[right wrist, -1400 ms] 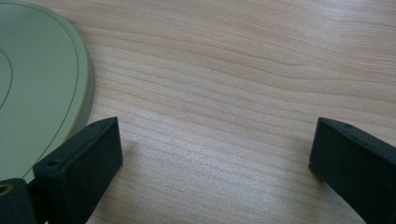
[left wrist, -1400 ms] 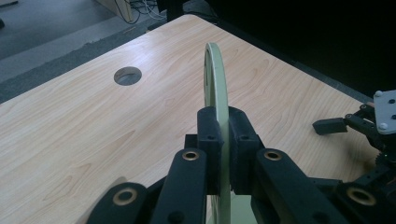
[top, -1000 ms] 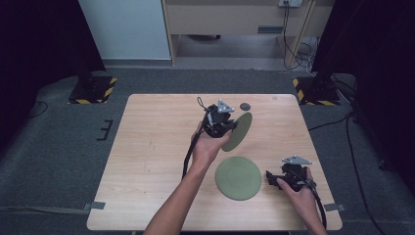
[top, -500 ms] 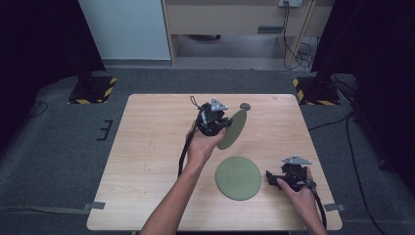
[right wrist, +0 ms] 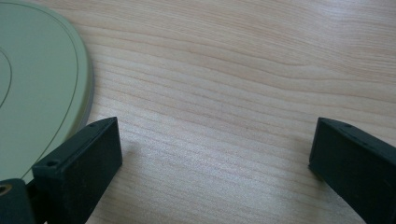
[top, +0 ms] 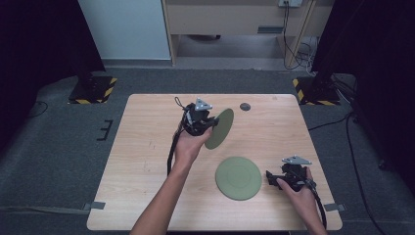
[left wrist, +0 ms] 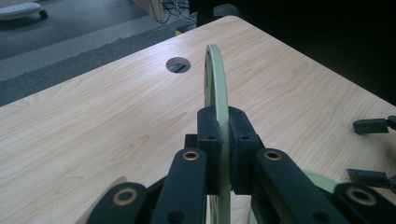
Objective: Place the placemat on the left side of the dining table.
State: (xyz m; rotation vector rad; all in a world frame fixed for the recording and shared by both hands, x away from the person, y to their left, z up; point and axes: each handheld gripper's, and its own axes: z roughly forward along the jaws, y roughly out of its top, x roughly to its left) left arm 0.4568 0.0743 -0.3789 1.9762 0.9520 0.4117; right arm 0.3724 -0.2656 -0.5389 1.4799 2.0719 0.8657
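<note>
Left gripper view: plate (left wrist: 215, 79) between hand-held gripper (left wrist: 223, 140) jaws

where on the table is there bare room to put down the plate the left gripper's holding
The whole left half of the table is bare wood. The far right corner, beyond the round hole, is free too. It is crowded near right: the flat plate lies beside the right gripper, while the left gripper clamps the held plate.
</note>
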